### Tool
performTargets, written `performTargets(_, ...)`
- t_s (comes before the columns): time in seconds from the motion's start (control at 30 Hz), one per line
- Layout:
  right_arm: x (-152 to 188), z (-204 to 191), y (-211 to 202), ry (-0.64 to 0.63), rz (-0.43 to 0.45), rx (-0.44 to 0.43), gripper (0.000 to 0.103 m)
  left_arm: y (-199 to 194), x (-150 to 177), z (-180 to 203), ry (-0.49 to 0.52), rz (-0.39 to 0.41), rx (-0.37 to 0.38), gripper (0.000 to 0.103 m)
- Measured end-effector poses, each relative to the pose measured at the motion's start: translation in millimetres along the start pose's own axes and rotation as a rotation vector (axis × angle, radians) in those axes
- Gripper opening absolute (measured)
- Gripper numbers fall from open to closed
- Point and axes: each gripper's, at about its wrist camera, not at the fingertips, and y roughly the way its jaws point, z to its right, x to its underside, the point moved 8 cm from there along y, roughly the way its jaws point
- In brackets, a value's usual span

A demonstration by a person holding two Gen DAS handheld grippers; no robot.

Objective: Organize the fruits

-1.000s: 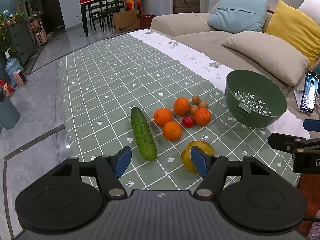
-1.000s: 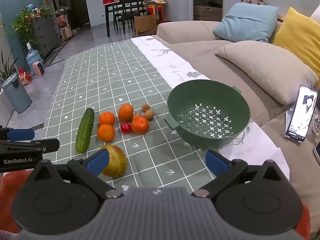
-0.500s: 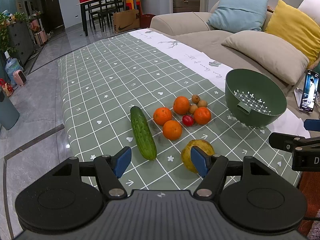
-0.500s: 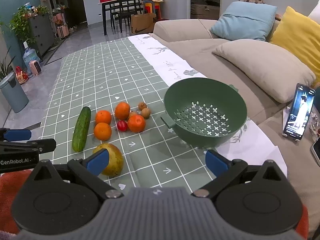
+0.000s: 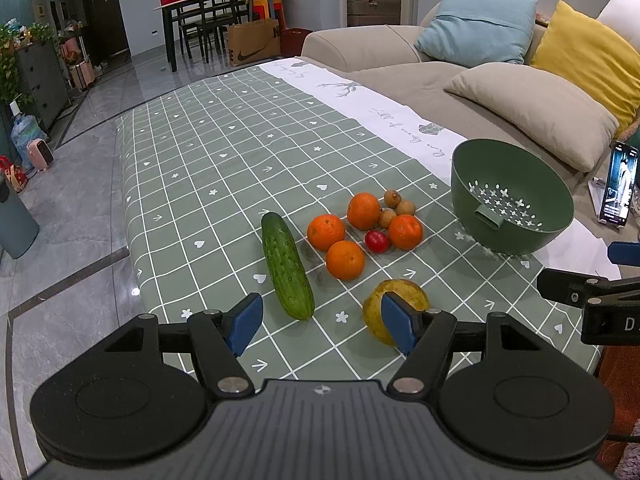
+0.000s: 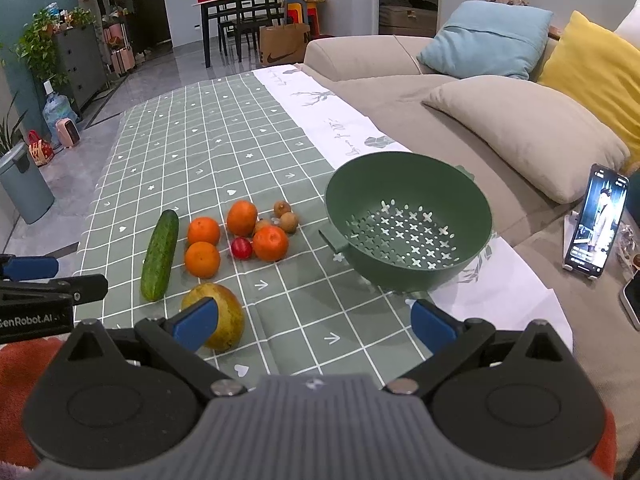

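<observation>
Fruit lies on a green checked tablecloth (image 5: 224, 184): a cucumber (image 5: 286, 266), several oranges (image 5: 345, 259), a small red fruit (image 5: 376, 241), three brown longans (image 5: 400, 207) and a yellow-green pear (image 5: 394, 298). A green colander bowl (image 6: 408, 222) stands empty to their right. My left gripper (image 5: 322, 322) is open, near the table's front edge, the cucumber's tip and the pear just beyond its fingers. My right gripper (image 6: 314, 322) is open wide, low over the cloth between the pear (image 6: 220, 316) and the colander. Nothing is held.
A beige sofa with cushions (image 6: 532, 128) borders the table on the right. A phone (image 6: 596, 222) stands propped beside the colander. The cloth's white strip (image 5: 384, 116) runs along the sofa side. Dining table and chairs (image 5: 212, 12) stand far back; floor lies left.
Both views have shifted only slightly. In the right wrist view the fruit and colander sit a little higher and further left than a second ago. Both grippers stay open.
</observation>
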Motion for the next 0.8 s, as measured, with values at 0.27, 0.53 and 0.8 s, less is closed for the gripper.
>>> performTargets(0.27,0.7,0.1,0.6,0.000,-0.006,0.006,0.098,0.0,-0.1,0.1,0.000,0.000,0.000,0.080)
performTargets(0.53,0.8,0.2,0.7,-0.003,-0.007,0.010,0.098,0.0,0.9,-0.2,-0.001,0.002,0.002,0.080)
performTargets(0.8,0.8,0.5,1.1,-0.007,-0.007,0.016,0.098,-0.4,1.6,-0.5,-0.002,0.003,0.003,0.080)
